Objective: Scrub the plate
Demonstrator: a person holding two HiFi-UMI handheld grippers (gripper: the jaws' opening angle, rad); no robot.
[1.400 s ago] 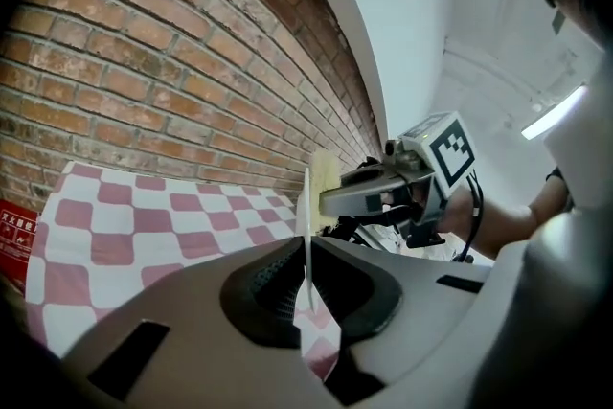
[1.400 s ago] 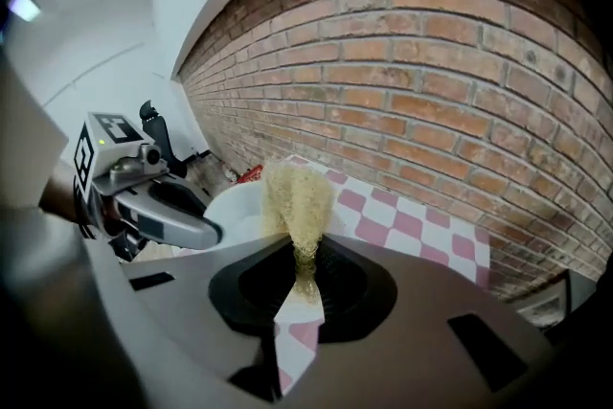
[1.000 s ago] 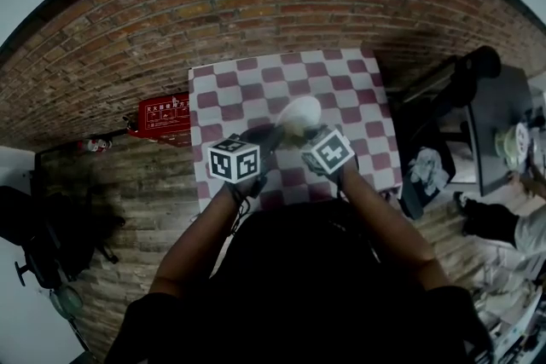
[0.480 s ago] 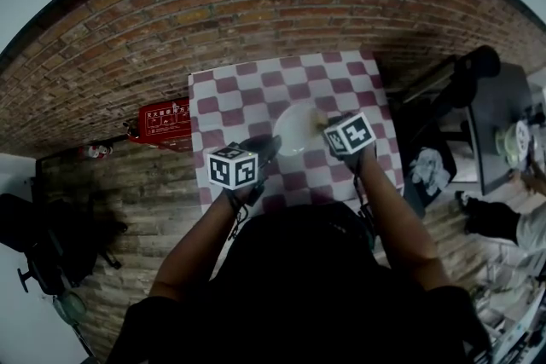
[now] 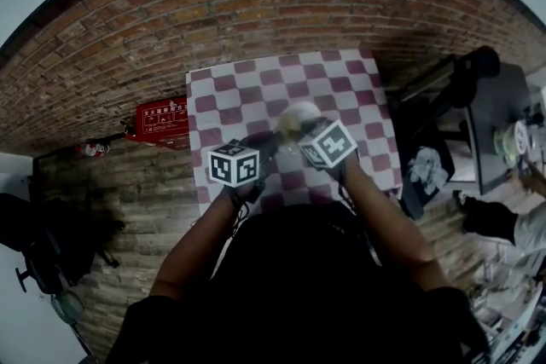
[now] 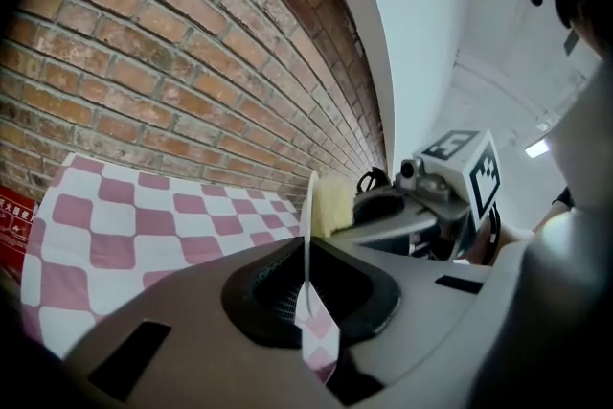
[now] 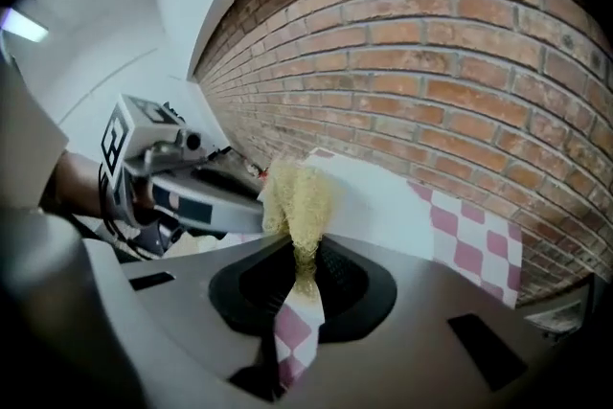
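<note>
The white plate [image 5: 300, 117] is held on edge above the red-and-white checked table [image 5: 223, 98]. My left gripper [image 5: 271, 144] is shut on its rim; in the left gripper view the plate [image 6: 308, 227] stands edge-on between the jaws of the left gripper [image 6: 308, 297], which have just been closing a little tighter on it. My right gripper [image 5: 295, 130] is shut on a yellow scrub pad [image 7: 299, 198] that presses against the plate's face [image 7: 383, 206]. The pad [image 6: 332, 204] shows beside the plate, with the right gripper [image 6: 383, 206] behind it. The left gripper [image 7: 251, 217] shows at the left of the right gripper view.
A red box [image 5: 162, 118] lies on the brick floor left of the table. A black table [image 5: 499, 119] with things on it stands at the right, a dark bag [image 5: 426, 166] beside it. Black gear [image 5: 43, 243] sits at the far left.
The right gripper with the pad swung out to the right, baring the plate's face, then came back left onto the plate. The left gripper and plate stayed nearly still.
</note>
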